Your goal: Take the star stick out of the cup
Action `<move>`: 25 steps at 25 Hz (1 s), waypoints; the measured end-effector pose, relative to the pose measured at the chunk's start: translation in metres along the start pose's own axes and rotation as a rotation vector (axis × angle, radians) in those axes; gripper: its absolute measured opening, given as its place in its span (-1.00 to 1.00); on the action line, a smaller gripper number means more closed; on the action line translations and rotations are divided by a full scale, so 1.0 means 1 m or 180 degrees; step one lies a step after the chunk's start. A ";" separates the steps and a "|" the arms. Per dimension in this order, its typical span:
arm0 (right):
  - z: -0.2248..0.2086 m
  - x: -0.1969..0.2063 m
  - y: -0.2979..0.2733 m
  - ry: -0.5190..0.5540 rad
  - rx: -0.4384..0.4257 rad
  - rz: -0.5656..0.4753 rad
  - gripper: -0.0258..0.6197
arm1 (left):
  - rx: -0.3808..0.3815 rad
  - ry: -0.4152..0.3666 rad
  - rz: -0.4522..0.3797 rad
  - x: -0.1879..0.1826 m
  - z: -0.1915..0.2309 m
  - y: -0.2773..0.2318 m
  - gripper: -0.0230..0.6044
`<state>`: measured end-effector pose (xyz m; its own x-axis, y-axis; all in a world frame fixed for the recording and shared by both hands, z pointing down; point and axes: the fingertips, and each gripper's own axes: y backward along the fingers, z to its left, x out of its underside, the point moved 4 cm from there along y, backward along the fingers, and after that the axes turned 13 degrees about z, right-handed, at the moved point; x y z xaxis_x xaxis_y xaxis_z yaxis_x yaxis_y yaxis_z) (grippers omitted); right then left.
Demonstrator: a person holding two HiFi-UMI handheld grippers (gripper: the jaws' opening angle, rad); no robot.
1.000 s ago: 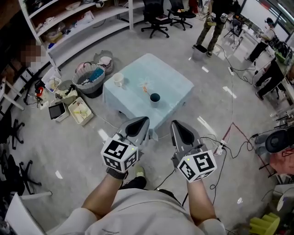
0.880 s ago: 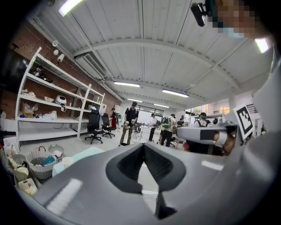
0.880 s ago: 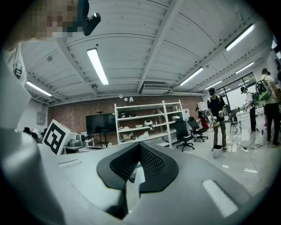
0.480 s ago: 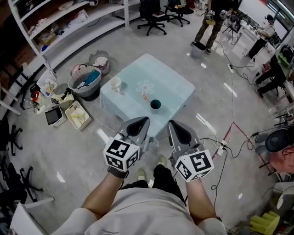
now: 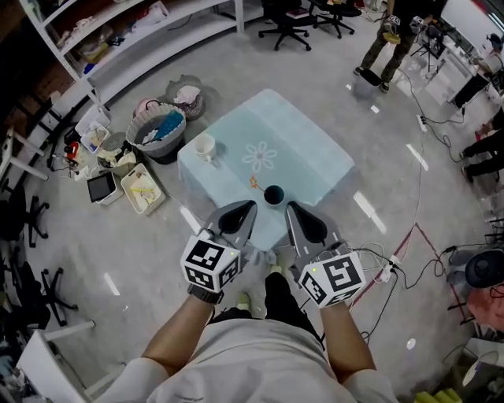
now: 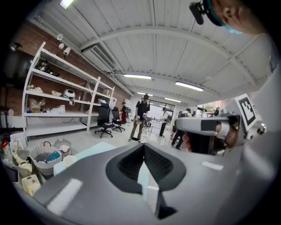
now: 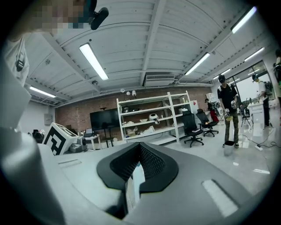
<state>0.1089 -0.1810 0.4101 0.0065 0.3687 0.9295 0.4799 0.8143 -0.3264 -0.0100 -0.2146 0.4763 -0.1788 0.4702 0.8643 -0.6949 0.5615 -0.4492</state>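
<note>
Left claw (image 5: 240,214) and right claw (image 5: 304,222) both closed, empty, side by side short of pale blue worktop (image 5: 311,153), star stick (image 5: 256,183) poking from dark cup (image 5: 274,194).

bare table (image 5: 311,161) around dark cup (image 5: 273,194), white cup (image 5: 205,146) well apart

We see a grey floor (image 5: 118,260), white shelving (image 5: 150,35) at upper left, black office chairs (image 5: 285,17) at top, a pale-blue worktop (image 5: 315,149) at centre, and strip lights (image 7: 93,61) overhead.
</note>
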 end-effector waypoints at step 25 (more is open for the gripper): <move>-0.102 0.056 -0.153 -0.0115 -0.0806 0.0707 -0.89 | -0.0647 0.1013 0.0740 0.100 0.113 -0.151 -0.67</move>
<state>0.1254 -0.3308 0.5292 0.1064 0.5439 0.8323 0.6730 0.5768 -0.4630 -0.0017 -0.3295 0.6564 -0.0687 0.7682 0.6365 -0.5047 0.5236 -0.6864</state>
